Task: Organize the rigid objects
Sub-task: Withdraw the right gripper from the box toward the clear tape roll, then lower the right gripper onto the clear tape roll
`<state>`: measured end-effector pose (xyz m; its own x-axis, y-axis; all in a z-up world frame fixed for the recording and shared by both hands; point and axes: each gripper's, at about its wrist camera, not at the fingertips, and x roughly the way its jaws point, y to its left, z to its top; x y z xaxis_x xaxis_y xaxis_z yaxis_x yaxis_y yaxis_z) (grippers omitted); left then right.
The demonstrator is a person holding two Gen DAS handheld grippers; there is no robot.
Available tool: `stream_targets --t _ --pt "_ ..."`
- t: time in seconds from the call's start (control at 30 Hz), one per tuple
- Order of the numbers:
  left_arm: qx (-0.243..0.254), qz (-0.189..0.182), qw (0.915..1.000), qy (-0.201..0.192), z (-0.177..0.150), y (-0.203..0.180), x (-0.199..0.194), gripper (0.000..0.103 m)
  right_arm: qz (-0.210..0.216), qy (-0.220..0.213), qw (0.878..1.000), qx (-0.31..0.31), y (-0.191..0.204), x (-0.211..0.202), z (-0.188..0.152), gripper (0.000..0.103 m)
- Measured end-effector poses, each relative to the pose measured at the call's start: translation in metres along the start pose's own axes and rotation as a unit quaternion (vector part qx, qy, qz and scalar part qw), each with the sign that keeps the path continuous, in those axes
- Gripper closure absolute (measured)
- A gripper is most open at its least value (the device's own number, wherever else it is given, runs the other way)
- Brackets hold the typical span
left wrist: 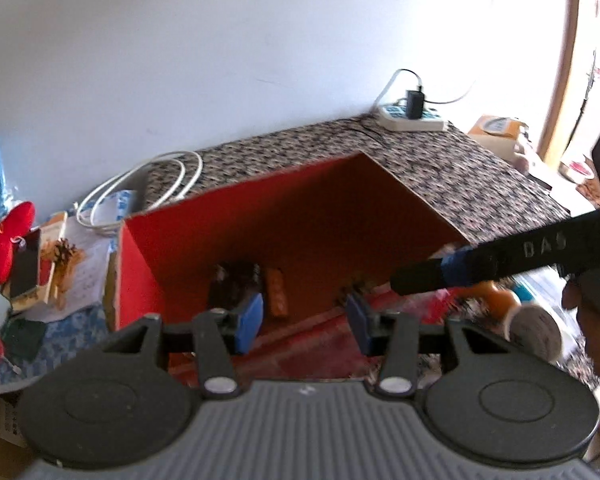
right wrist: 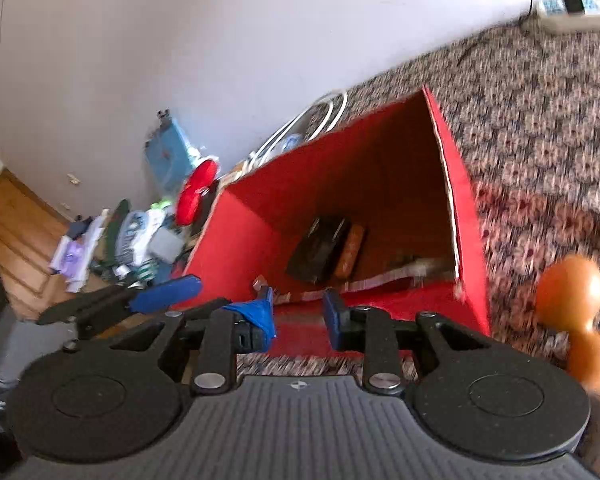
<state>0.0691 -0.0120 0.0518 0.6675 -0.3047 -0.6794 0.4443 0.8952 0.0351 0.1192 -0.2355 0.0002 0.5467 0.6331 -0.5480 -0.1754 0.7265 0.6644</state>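
The red box (right wrist: pixel 236 236) stands open-topped; a black object (right wrist: pixel 320 250) and an orange one (right wrist: pixel 350 250) occupy its floor. An orange gourd-shaped object (right wrist: pixel 572 300) stands right of it, household clutter (right wrist: pixel 132 236) left.

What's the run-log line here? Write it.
left gripper open, empty | right gripper open, empty | red box holds dark object | orange object outside

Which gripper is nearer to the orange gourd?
Right. The right gripper has the orange gourd just off its right side. The left gripper is farther; the right one's finger lies between it and the gourd.
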Motion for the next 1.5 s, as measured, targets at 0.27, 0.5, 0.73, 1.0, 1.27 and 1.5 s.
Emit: stream_targets --t 0.27,0.5,0.73,1.0,1.27,1.5 --pt "-0.03 -0.031 0.9983 0.038 -0.036 -0.02 -0.005 0.046 0.028 0.032 0.999 0.011 -0.016 -0.012 -0.018 0.091" --pt "-0.048 -0.058 0.9938 0.082 -0.061 -0.051 0.01 0.041 -0.017 0.084 0.996 -0.022 -0.024 -0.006 -0.043 0.091" --pt "-0.063 -0.076 0.988 0.119 -0.08 -0.071 0.038 0.04 -0.076 0.107 0.989 -0.072 -0.026 0.007 -0.057 0.091" --pt "-0.076 -0.1 0.9862 0.108 -0.086 -0.074 0.057 0.041 -0.108 0.122 0.982 -0.098 -0.028 0.018 -0.065 0.092" --pt "-0.089 -0.139 0.9804 0.107 -0.08 -0.069 0.083 0.045 -0.144 0.118 0.975 -0.119 -0.022 0.025 -0.065 0.093" --pt "-0.072 -0.157 0.977 0.125 -0.082 -0.069 0.1 0.064 -0.191 0.124 0.96 -0.162 -0.013 0.041 -0.067 0.097"
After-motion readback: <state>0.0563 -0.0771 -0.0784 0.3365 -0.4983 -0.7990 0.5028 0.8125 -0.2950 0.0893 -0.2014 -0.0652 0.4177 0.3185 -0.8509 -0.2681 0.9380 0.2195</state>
